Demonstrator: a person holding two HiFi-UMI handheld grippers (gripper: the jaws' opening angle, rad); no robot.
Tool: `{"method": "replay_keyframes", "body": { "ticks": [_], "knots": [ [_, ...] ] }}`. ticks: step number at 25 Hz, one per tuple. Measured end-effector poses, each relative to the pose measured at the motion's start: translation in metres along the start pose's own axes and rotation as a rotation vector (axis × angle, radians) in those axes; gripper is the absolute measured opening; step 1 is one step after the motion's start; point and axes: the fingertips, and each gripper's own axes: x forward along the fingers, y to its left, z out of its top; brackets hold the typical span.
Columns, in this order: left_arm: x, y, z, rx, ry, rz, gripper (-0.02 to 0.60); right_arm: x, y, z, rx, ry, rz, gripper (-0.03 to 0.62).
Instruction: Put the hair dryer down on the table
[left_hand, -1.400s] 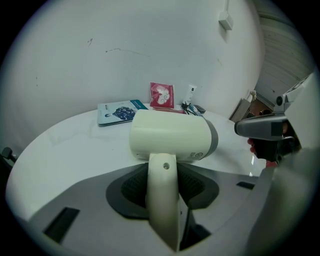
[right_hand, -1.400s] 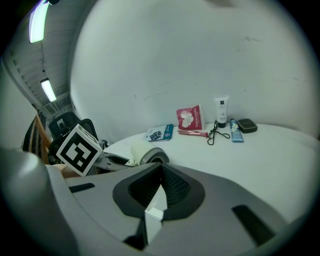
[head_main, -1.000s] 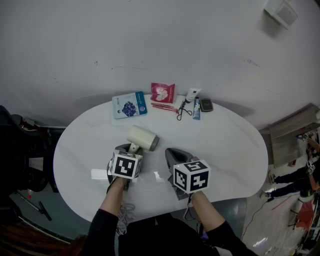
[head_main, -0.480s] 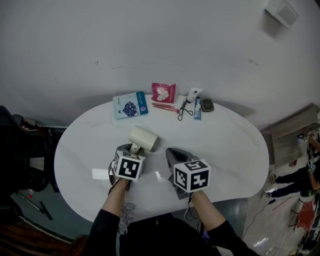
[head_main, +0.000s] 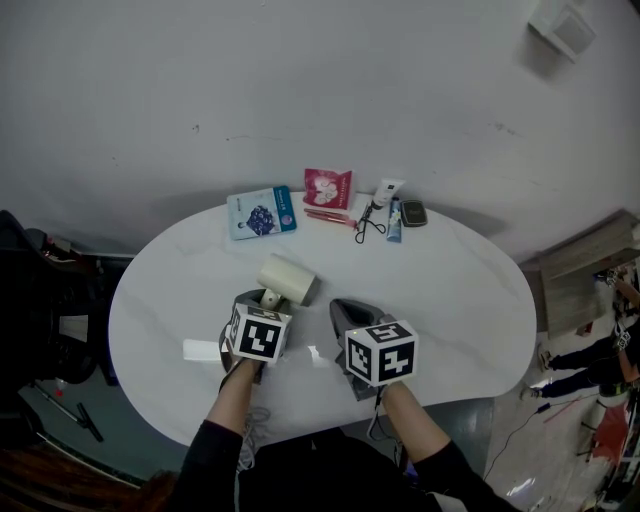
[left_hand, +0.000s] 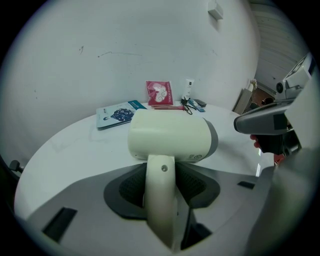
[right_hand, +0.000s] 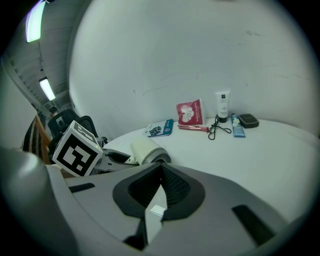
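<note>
Cream hair dryer (head_main: 287, 277) seems to rest on the white table (head_main: 450, 290). The left gripper (head_main: 259, 300) is opening off its handle, nearly releasing it. The right gripper (right_hand: 160, 172) sits pressed together, empty.

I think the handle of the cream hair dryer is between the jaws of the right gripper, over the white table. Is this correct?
No, it is the left gripper, not the right. The left gripper view shows the handle of the hair dryer between that gripper's jaws, which are opening, over the white table. The right gripper has its jaws together.
</note>
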Motion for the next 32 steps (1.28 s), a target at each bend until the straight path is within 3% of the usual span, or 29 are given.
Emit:
{"method": "replay_keyframes", "body": {
  "ticks": [11,15,21,26,32],
  "knots": [
    [-0.006,0.003,0.003,0.029,-0.009,0.03,0.195,-0.004,0.0,0.003,-0.007,-0.006,-0.012,0.005],
    [-0.013,0.003,0.007,-0.007,-0.032,-0.003,0.198,-0.004,0.002,0.004,-0.011,-0.005,-0.011,0.005],
    [-0.042,0.008,0.023,-0.127,-0.122,-0.071,0.198,-0.007,0.008,0.007,-0.01,-0.012,0.003,0.005],
    [-0.071,0.008,0.04,-0.153,-0.213,-0.124,0.19,-0.017,0.013,0.015,-0.012,-0.037,0.019,0.005],
    [-0.103,0.011,0.055,-0.164,-0.316,-0.133,0.071,-0.033,0.016,0.026,-0.011,-0.077,0.038,0.005]
  ]
}}
